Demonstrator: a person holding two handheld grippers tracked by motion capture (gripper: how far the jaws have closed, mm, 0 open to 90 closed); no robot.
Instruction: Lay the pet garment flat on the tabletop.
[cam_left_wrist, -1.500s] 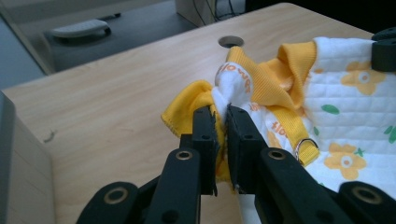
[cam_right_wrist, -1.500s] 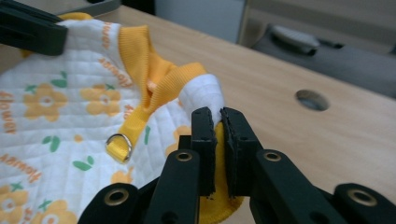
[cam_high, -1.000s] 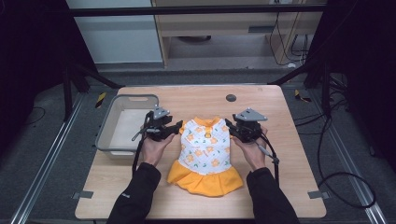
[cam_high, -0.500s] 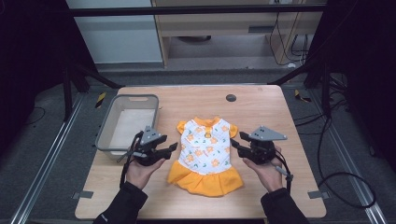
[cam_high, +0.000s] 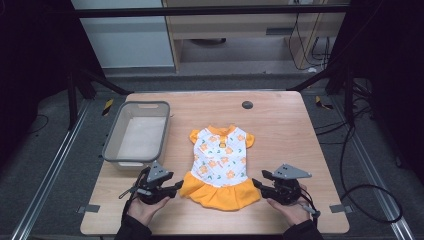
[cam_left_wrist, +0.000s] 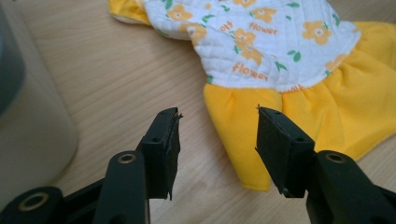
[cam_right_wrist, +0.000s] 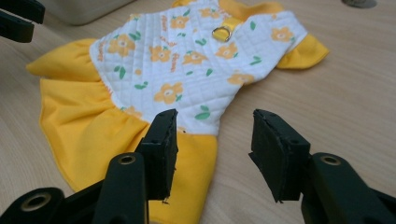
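Dark floor and cables are surrounding a pale wooden counter (cam_high: 300, 130). Sitting on its left part is a grey bin (cam_high: 112, 145), its inside looking bare. Just right of the bin, a small dress (cam_high: 220, 160) is lying flat, white flowered top pointing away, yellow skirt toward the person. Both hands are reaching in from the near edge, low over the wood. The left gripper (cam_high: 176, 187) is pointing at the skirt's left corner, its fingers (cam_left_wrist: 163, 144) standing apart, released. The right gripper (cam_high: 257, 182) is facing the skirt's right corner; its fingers (cam_right_wrist: 161, 149) have just been opening, pressing on nothing.
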